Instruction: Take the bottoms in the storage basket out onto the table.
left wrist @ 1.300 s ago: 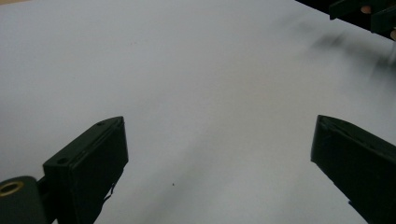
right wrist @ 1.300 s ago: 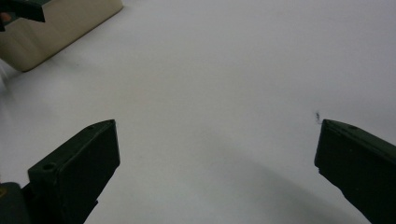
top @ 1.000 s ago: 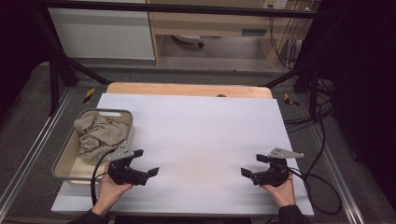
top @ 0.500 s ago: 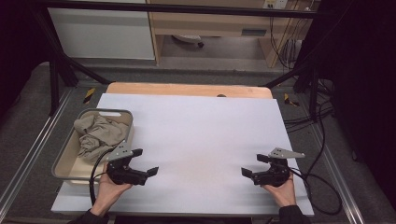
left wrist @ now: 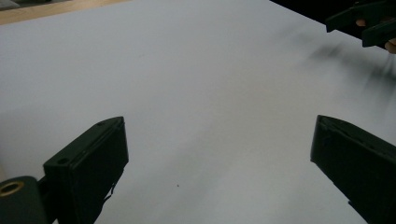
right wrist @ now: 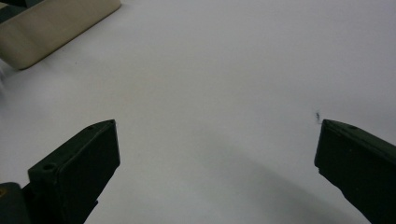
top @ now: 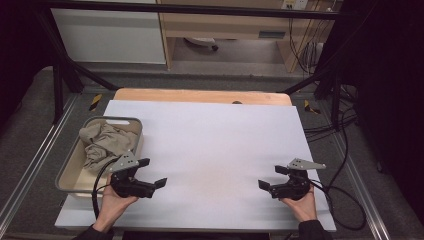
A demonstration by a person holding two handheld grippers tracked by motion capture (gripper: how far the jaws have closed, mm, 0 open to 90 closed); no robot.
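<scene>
Resting on white table [top: 210,145]: left gripper [top: 151,175], right gripper [top: 270,179], jaws apparently wide.

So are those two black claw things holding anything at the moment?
No. The left gripper and right gripper both stand open over the white table sheet; the crumpled beige cloth lies untouched in its tray.

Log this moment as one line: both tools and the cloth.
left tool: open, empty, beside bin | right tool: open, empty, over table | cloth: crumpled in bin, untouched
</scene>
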